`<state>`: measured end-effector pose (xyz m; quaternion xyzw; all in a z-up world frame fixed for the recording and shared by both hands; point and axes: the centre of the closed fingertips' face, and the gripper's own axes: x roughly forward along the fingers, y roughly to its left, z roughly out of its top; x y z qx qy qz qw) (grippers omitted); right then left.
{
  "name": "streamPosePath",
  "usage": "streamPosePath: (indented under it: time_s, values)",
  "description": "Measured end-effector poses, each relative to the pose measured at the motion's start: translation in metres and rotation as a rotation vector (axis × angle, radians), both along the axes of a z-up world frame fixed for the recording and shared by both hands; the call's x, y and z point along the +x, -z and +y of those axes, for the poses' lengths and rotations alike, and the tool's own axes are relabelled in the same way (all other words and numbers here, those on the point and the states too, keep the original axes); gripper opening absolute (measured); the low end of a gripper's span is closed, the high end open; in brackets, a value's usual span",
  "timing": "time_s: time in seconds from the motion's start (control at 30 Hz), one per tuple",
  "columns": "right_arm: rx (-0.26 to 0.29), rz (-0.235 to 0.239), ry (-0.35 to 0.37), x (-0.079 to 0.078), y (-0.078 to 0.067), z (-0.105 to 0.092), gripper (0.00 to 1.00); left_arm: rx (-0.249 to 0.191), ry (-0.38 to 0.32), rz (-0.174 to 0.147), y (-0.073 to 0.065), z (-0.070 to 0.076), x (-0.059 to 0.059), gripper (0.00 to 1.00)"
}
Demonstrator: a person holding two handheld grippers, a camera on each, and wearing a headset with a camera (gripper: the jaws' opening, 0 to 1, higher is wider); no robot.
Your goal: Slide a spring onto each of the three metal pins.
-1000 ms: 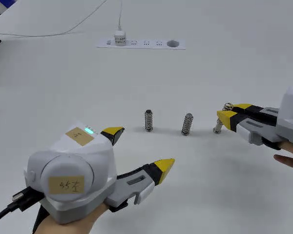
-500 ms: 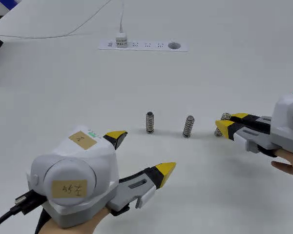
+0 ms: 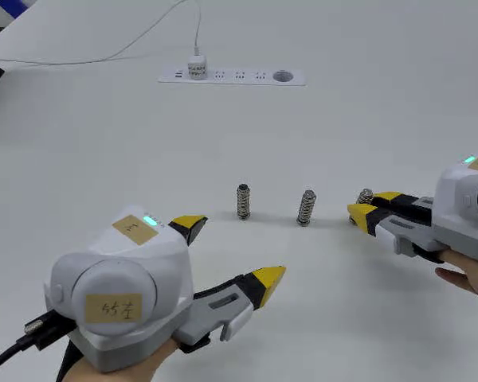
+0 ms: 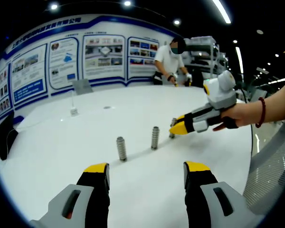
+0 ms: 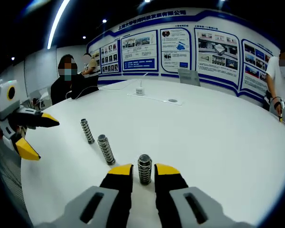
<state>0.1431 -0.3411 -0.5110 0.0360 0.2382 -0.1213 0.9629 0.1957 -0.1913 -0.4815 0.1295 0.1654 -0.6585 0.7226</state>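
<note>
Right gripper (image 3: 374, 204) reaches in from the right, low to the workbench (image 3: 103, 159). Its jaws are narrow and bracket the right spring (image 5: 144, 169) at the far-right end of the row. From the right gripper view I can't tell whether the pads are pinching the coils or just clear of them. The spring stands upright between the tips, so I'd guess the close bracket is there to keep it plumb on its pin. Middle spring (image 3: 306, 207) and left spring (image 3: 243, 201) stand free and upright in the same line, well apart from either gripper. The coils hide the pins, but springs standing like that read as seated. Left gripper (image 3: 228, 249) is parked near and to the left with its jaws wide and holding nothing, likely just kept out of the way. Power strip (image 3: 231, 76) sits far back and isn't involved. The task looks essentially complete. The risk is tipping the right spring on release.
</note>
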Motion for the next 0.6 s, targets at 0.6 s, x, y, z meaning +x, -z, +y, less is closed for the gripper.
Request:
streamPosePath:
  time_s: [0.6]
  values:
    - [0.030,-0.006,0.016,-0.016,-0.022,0.015,0.40,0.067,-0.021,-0.019,-0.001,0.005,0.010,0.63]
